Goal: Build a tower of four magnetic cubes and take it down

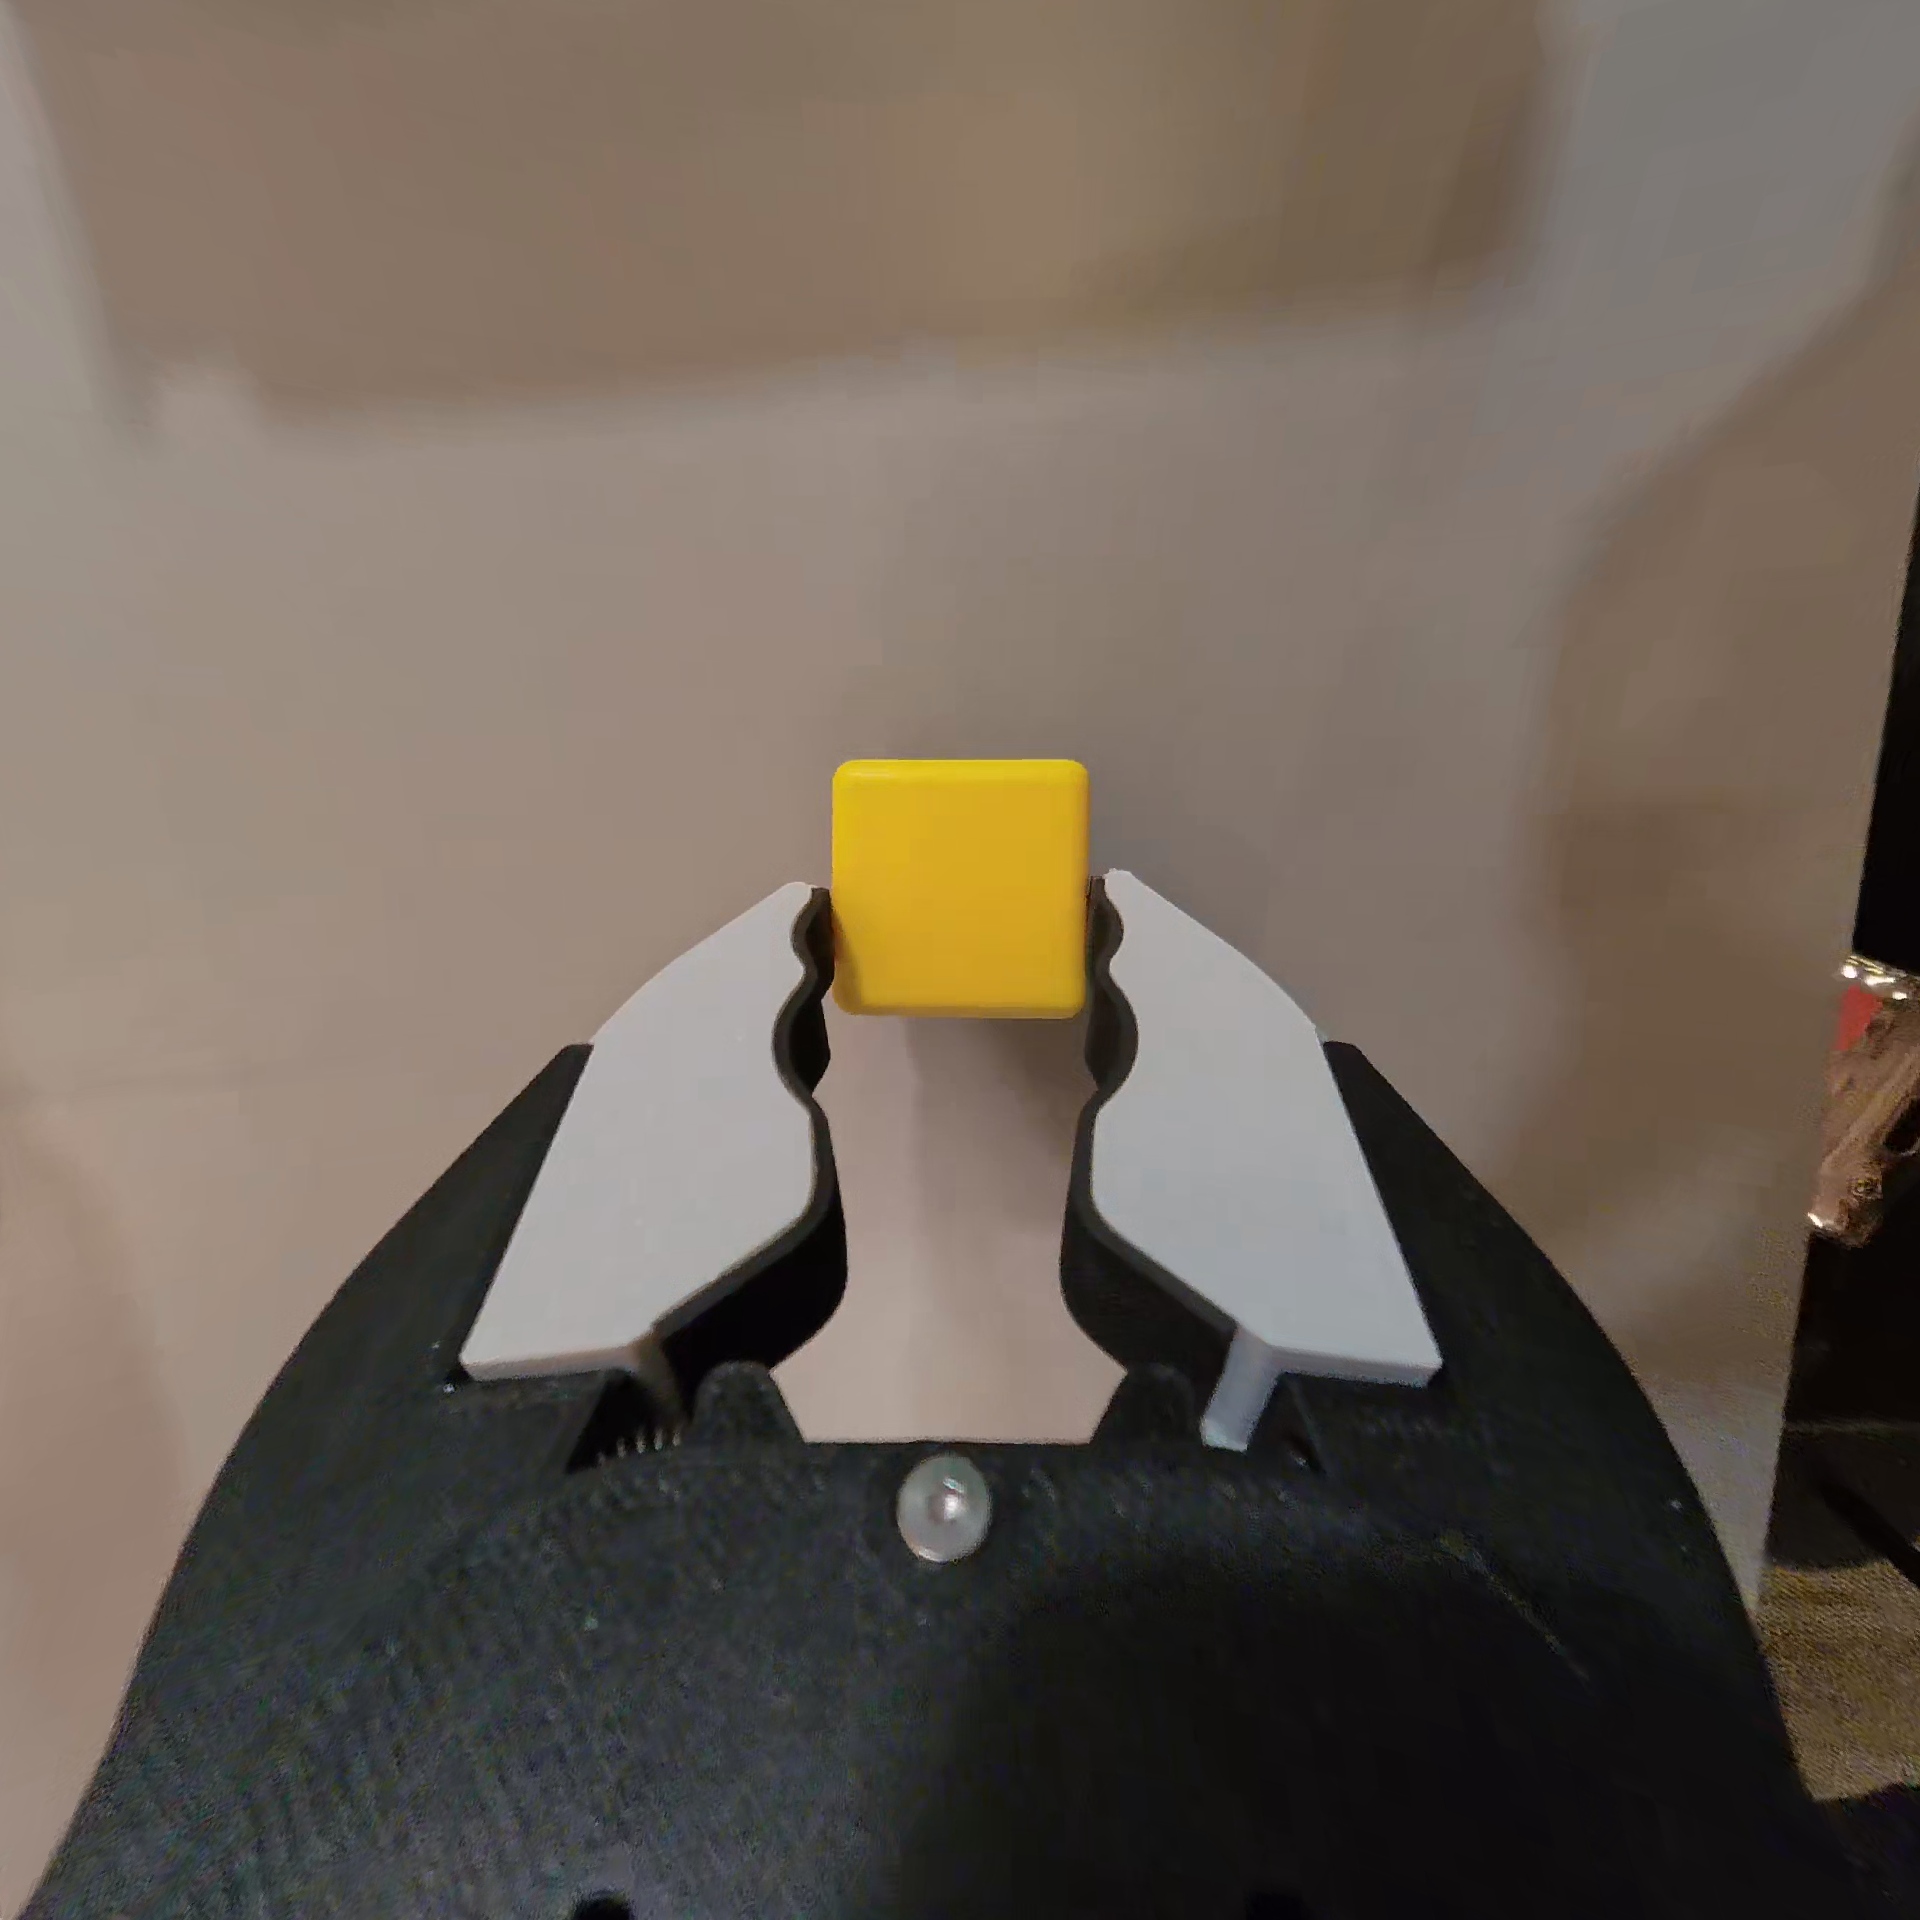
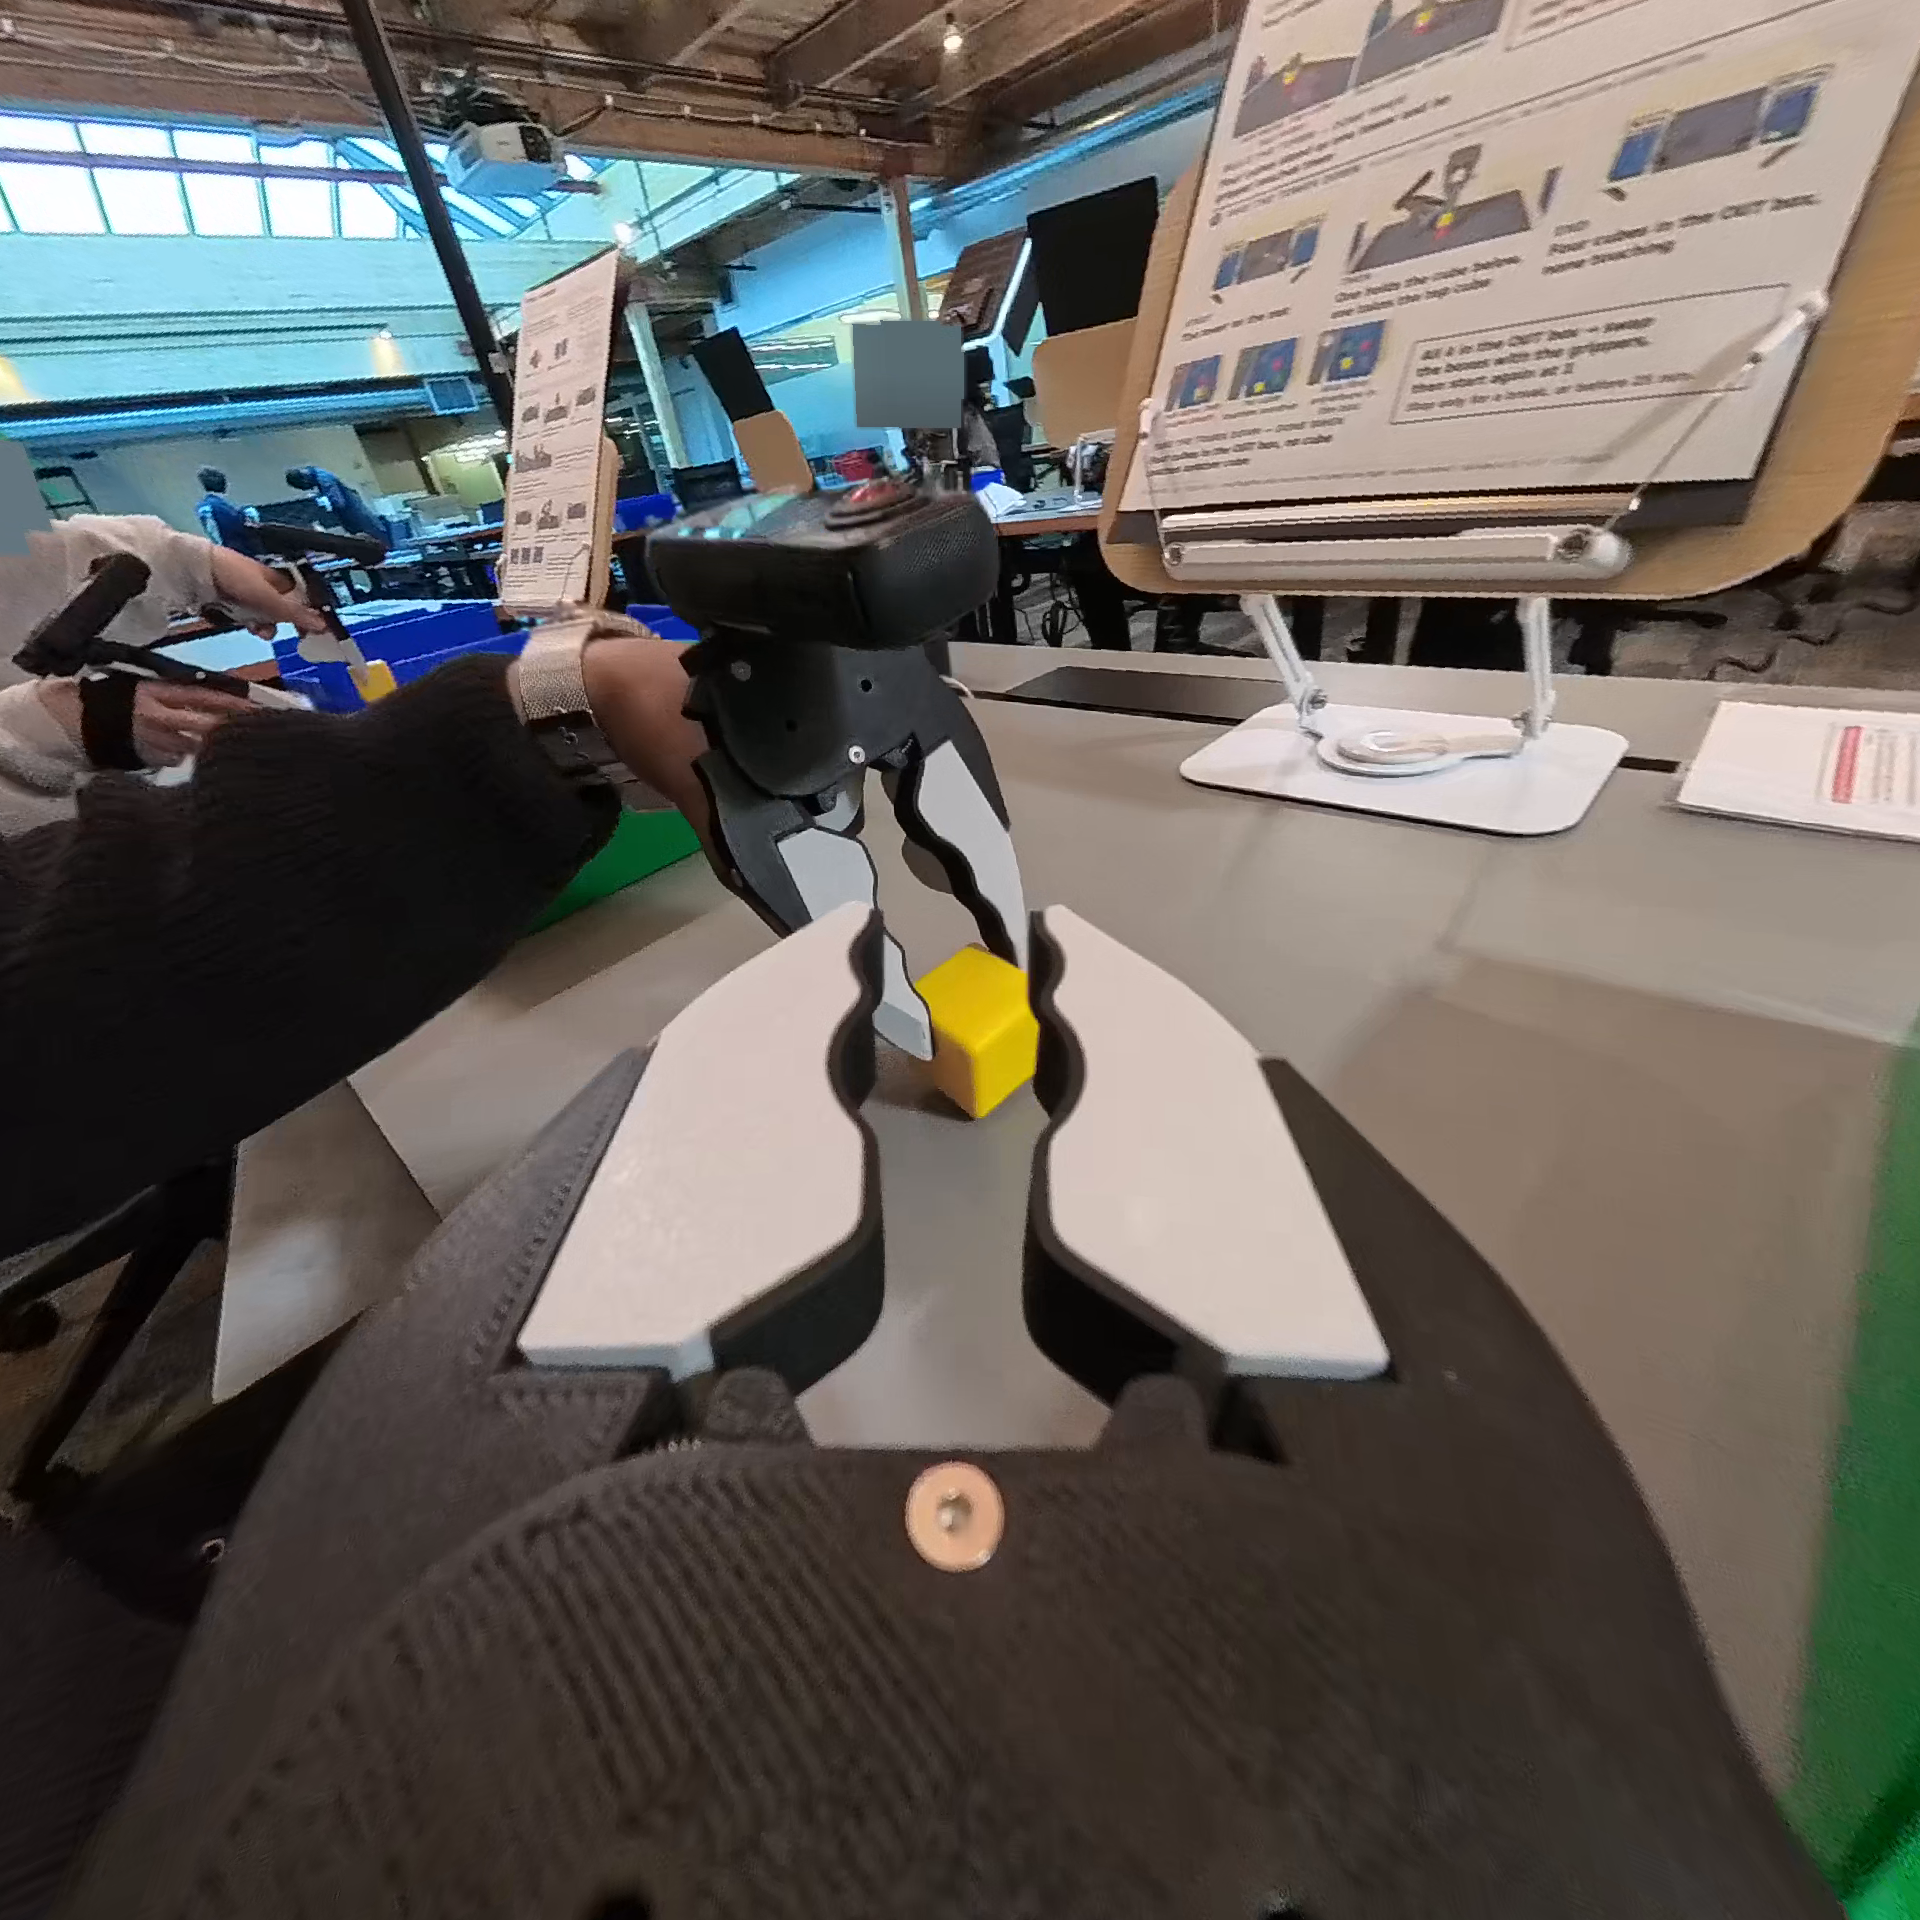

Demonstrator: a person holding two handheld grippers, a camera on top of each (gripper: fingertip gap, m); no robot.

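the left claw [image 1: 958, 914] is clamped on the yellow cube [image 1: 958, 883], its 2 tips pinching the cube's lower side faces. in the right wrist view that cube [image 2: 982, 1029] sits on or just above the grey surface [image 2: 1455, 1039], near the middle; whether it touches i cannot tell. the right claw [image 2: 951, 987] stands empty with its jaws apart, aimed at the cube from the near side.

the grip is shallow and at the tips only, so the cube could pivot or slip out if the claw tilts or squeezes unevenly. only 1 cube shows here, so i judge the tower barely started; once a second magnetic cube comes close, the pull could snap the two together off-centre. the right claw is also close enough to knock the cube or the left claw's tips.

the surface is smooth, matte grey, with something green [image 2: 1860, 1455] at its right edge. a stand holding an instruction sheet [image 2: 1475, 312] sits at the far right, a paper [image 2: 1808, 769] beside it. beyond is a big open workroom with skylights, and a person at far left works another cube.
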